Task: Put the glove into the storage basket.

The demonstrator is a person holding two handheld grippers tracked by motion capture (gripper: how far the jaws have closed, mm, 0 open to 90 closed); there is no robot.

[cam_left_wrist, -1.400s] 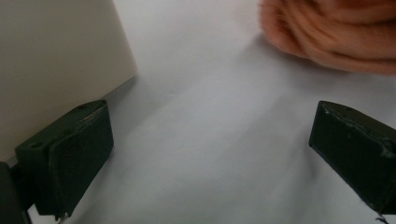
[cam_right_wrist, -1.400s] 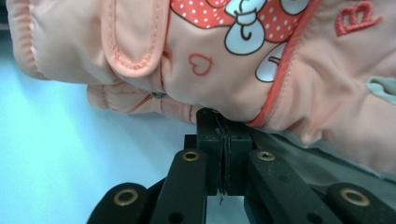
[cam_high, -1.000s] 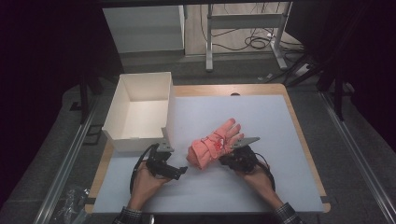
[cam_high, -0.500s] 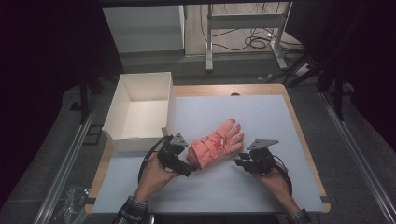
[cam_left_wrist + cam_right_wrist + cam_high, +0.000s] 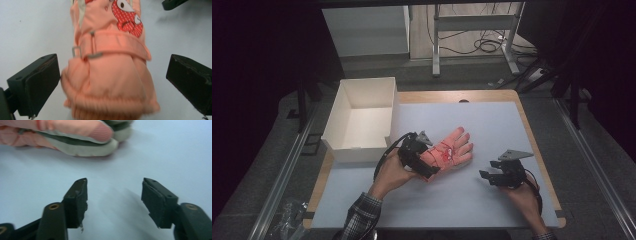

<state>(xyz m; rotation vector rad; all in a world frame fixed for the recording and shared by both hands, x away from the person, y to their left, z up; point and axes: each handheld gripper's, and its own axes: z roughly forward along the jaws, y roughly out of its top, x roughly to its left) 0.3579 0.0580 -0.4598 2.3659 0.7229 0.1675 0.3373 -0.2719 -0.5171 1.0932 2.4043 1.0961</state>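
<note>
Clearly peach, the red-patched glove (image 5: 447, 152) sits between the spread left claw (image 5: 112, 82); right claw (image 5: 113, 200) spread, just opened.

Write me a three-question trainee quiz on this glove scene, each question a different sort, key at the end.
1. True or false: the right gripper is clamped on the glove.
2. Which end of the glove sits between the left gripper's fingers? A) fingertips B) cuff C) thumb
3. Fill in: the white box stands on the table's ____ side in the high view.

Key
1. False: its fingers stand apart over bare table, the glove off to one side.
2. B: the cuff lies between them; the right-hand one stands clear of it.
3. Left.
</note>
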